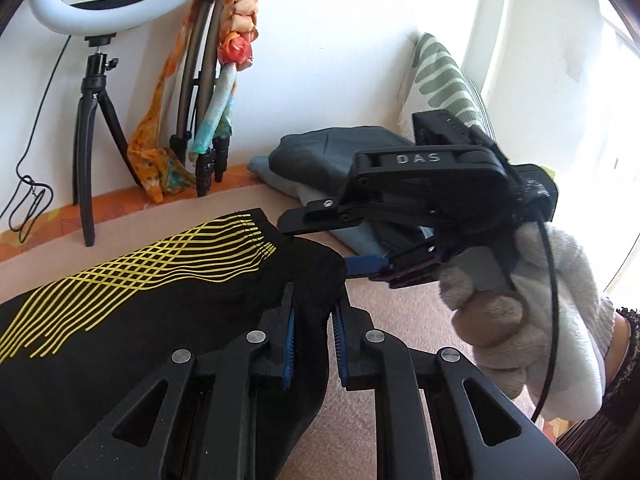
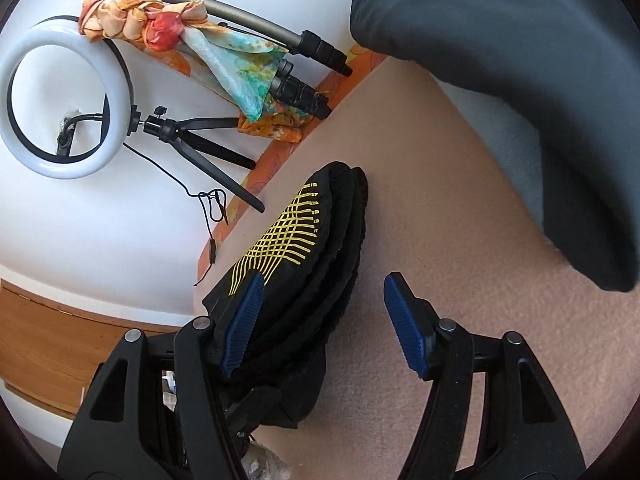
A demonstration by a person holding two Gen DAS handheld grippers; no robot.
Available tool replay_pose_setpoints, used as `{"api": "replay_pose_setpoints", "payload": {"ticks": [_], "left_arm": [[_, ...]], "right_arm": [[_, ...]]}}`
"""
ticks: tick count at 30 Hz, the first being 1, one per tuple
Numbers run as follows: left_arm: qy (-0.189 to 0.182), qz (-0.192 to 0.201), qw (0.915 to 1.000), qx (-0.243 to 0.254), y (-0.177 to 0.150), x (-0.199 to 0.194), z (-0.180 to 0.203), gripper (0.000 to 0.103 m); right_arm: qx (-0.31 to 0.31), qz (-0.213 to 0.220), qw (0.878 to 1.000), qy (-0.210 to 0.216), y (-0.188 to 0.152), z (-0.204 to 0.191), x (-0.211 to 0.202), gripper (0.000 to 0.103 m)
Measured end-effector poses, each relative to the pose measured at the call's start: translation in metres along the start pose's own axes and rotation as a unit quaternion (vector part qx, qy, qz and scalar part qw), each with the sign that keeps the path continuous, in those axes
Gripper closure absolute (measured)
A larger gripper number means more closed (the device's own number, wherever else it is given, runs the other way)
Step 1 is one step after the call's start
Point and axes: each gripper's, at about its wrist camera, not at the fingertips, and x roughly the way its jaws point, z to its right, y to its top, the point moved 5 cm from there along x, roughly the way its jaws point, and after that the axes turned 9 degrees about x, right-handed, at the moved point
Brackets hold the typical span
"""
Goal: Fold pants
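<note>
Black pants with a yellow line pattern lie folded on the pinkish bed surface. My left gripper is shut on the pants' right edge, with black fabric pinched between its blue pads. My right gripper, held by a gloved hand, is open at the pants' far corner. In the right wrist view the pants lie folded in layers between and beyond the wide-open right gripper; one blue pad overlaps the fabric, the other is over bare bed.
A stack of folded grey and light blue clothes lies behind the pants, also in the right wrist view. A leaf-patterned pillow, a ring light on a tripod and a scarf-wrapped stand line the wall.
</note>
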Motion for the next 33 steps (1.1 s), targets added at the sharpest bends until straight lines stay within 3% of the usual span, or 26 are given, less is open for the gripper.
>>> {"api": "replay_pose_setpoints", "payload": {"ticks": [6, 10, 13, 15, 19, 28, 33], "left_arm": [[-0.003, 0.01, 0.9999, -0.001, 0.0, -0.006, -0.002, 0.089], [-0.003, 0.014, 0.9999, 0.004, -0.003, -0.008, 0.0, 0.089], [-0.008, 0.015, 0.9999, -0.001, -0.006, -0.01, 0.001, 0.089], [-0.01, 0.018, 0.9998, -0.005, -0.006, -0.012, 0.002, 0.089], [-0.011, 0.024, 0.9995, -0.015, -0.007, -0.017, 0.002, 0.089], [-0.04, 0.047, 0.9974, -0.038, 0.002, -0.024, 0.026, 0.089], [-0.052, 0.07, 0.9943, -0.061, 0.01, -0.041, 0.029, 0.089]], "right_arm": [[0.074, -0.022, 0.996, 0.048, 0.013, 0.015, 0.032, 0.034], [0.084, -0.019, 0.994, 0.07, 0.018, 0.009, 0.035, 0.034], [0.074, -0.017, 0.995, 0.065, 0.02, 0.004, 0.041, 0.043], [0.072, -0.013, 0.996, 0.056, 0.02, 0.002, 0.044, 0.062], [0.035, 0.011, 0.999, 0.037, 0.019, -0.01, 0.036, 0.086], [-0.077, 0.056, 0.995, -0.029, 0.017, -0.056, -0.007, 0.09], [-0.092, 0.068, 0.993, -0.042, 0.012, -0.074, -0.028, 0.09]]}}
